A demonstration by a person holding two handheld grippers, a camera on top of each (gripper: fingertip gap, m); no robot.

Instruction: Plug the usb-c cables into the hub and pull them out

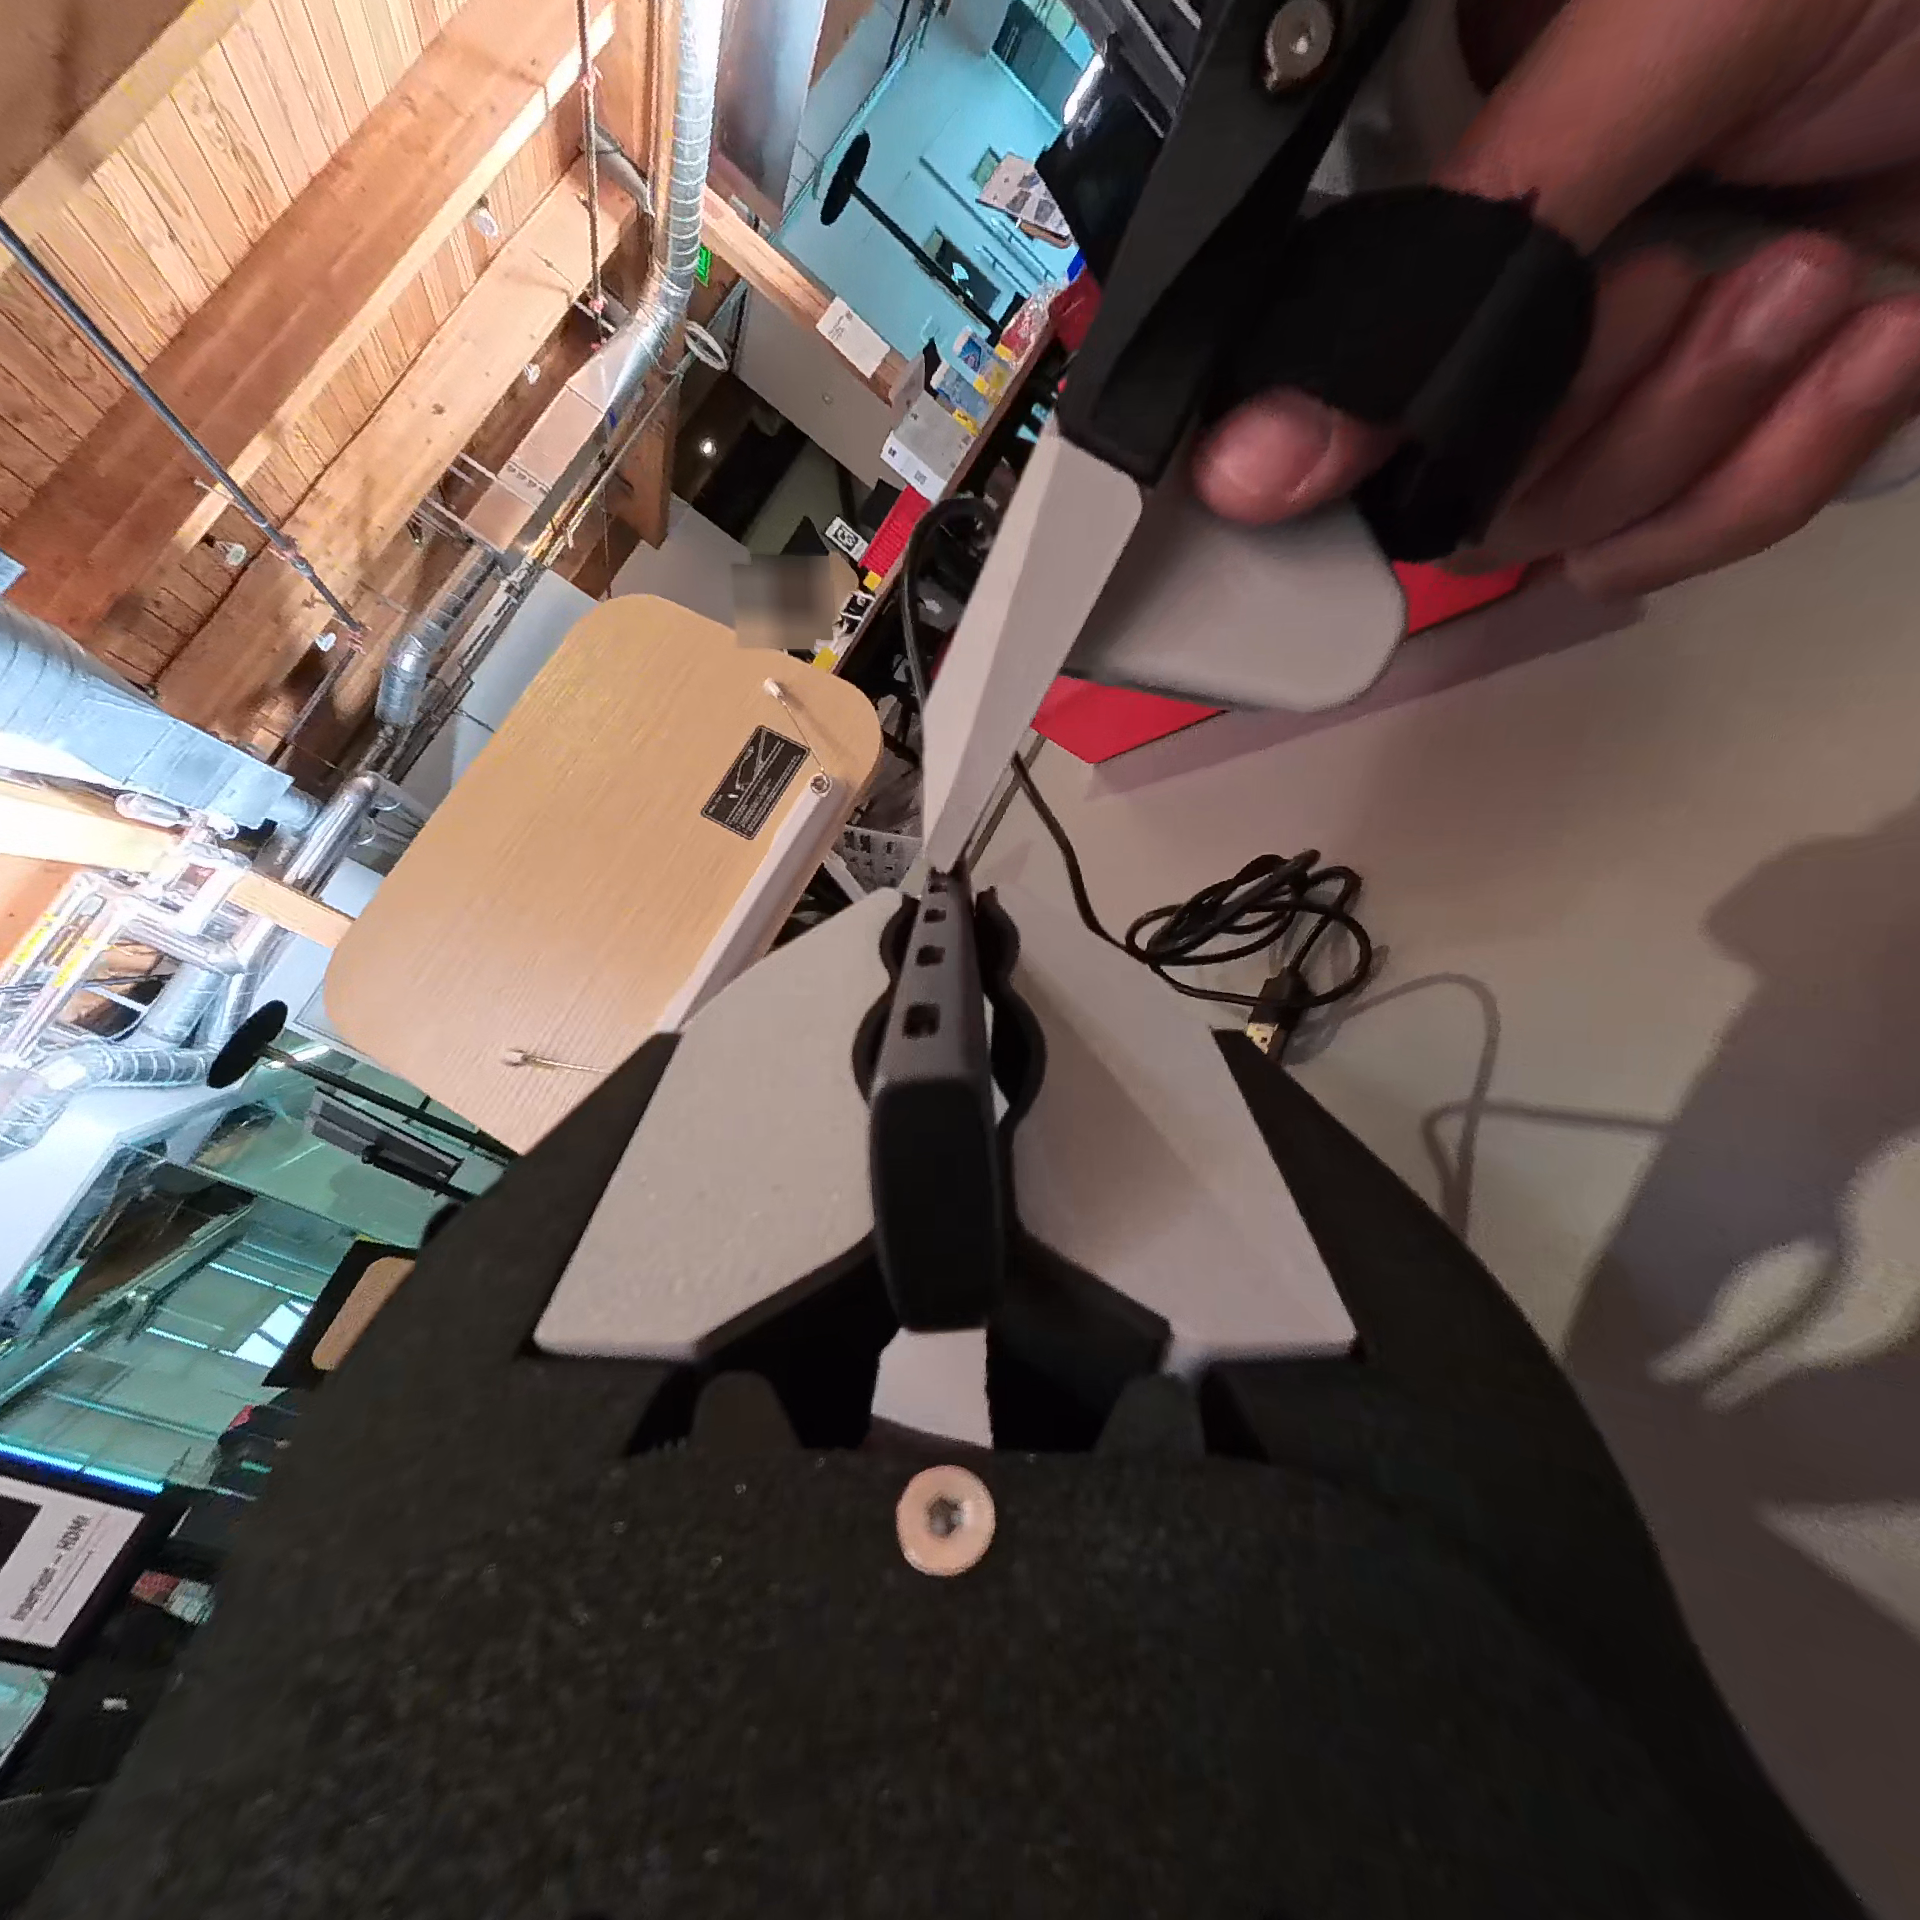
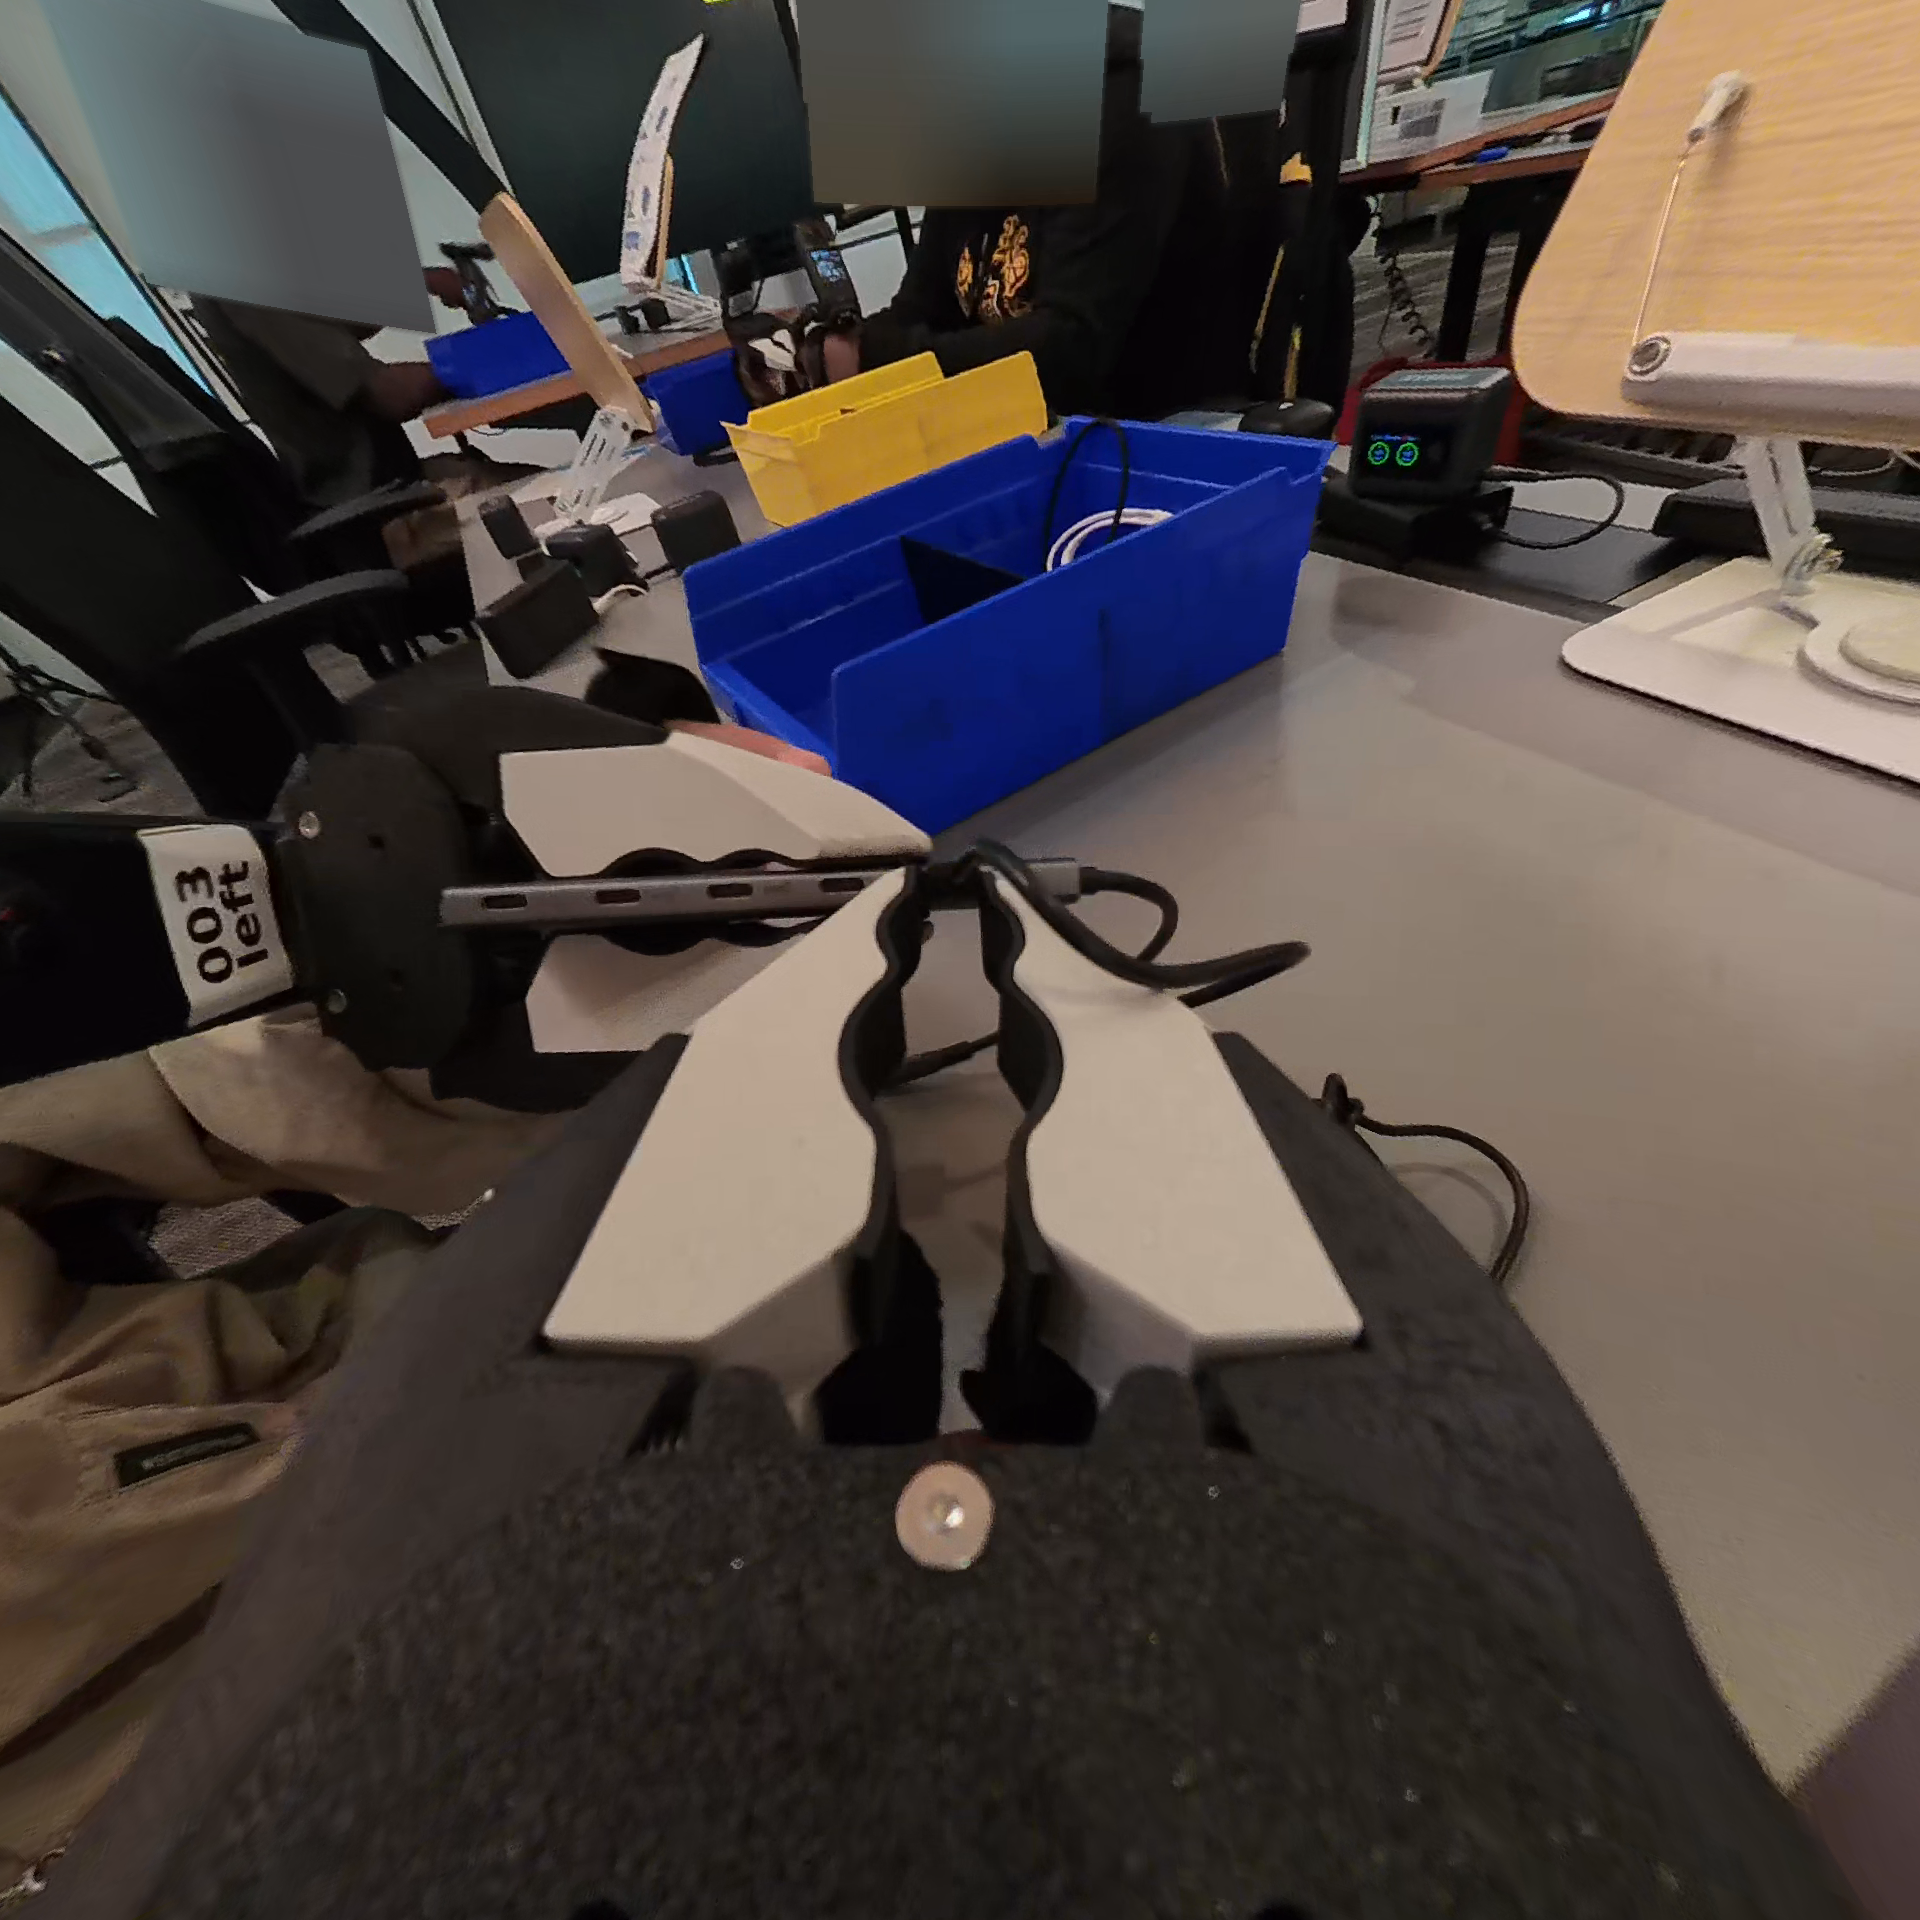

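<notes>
The left tongs [image 1: 940,914] are clamped on the hub [image 1: 935,1049], a slim dark grey bar held edge-on between the 2 grey fingers, which press against both of its flat faces. In the right wrist view the same hub [image 2: 665,896] juts out level from the left tongs [image 2: 894,873], with a row of 4 slots along its near edge.

The right tongs [image 2: 948,883] are narrowed at the far end of the hub, their tips pinched around a dark connector [image 2: 951,871] there; a gap stays between the fingers farther back. Whether that connector is seated in the hub I cannot tell, since the fingertips cover the joint. Just right of the right tongs, a grey plug with a black cable [image 2: 1143,904] leaves the hub's end and curves down onto the grey desk [image 2: 1558,935].

In the left wrist view the right tongs [image 1: 951,862] come in from above, a hand [image 1: 1662,312] gripping their handle. Right of the left tongs a loose coil of black cable [image 1: 1247,925] lies on the desk [image 1: 1558,748].

Beyond the tongs sits a blue bin [image 2: 997,634] with a divider and coiled cables inside, a yellow bin [image 2: 883,426] behind it, and a wooden board on a white stand [image 2: 1745,260] to the far right.
</notes>
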